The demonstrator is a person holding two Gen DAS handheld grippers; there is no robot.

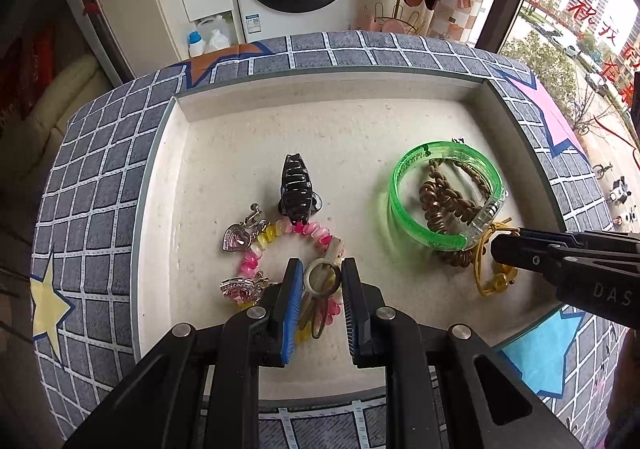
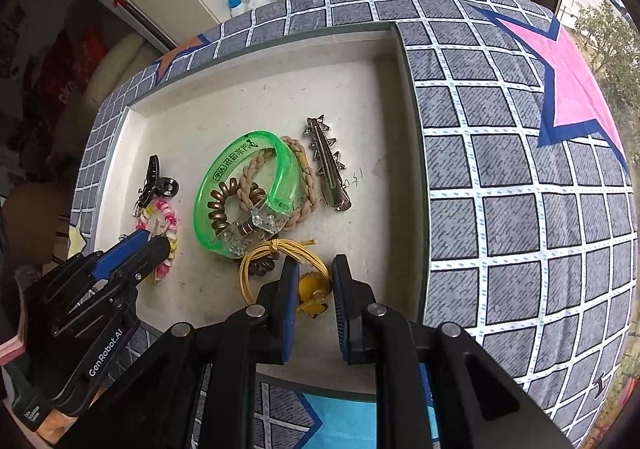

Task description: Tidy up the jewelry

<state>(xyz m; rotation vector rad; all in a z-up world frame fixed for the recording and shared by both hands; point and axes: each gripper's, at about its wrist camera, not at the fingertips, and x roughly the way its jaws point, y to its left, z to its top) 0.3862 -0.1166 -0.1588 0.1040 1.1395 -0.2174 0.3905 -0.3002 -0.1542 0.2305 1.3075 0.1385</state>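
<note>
Gripping the pale ring (image 1: 321,276) in my left claw (image 1: 318,283), my right claw (image 2: 314,277) open astride the yellow hair tie (image 2: 280,255), I risked snagging neighbouring beads (image 1: 320,235).

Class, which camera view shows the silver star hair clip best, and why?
The right wrist view: the silver star hair clip lies whole and unobstructed beside the green bangle. The left wrist view shows at most a tiny tip behind the bangle.

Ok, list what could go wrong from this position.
1. The left gripper pinches a pale ring lying on the pink and yellow bead bracelet; lifting may drag the bracelet along.
2. The right gripper straddles the yellow hair tie, which touches the green bangle and could tug it.
</note>
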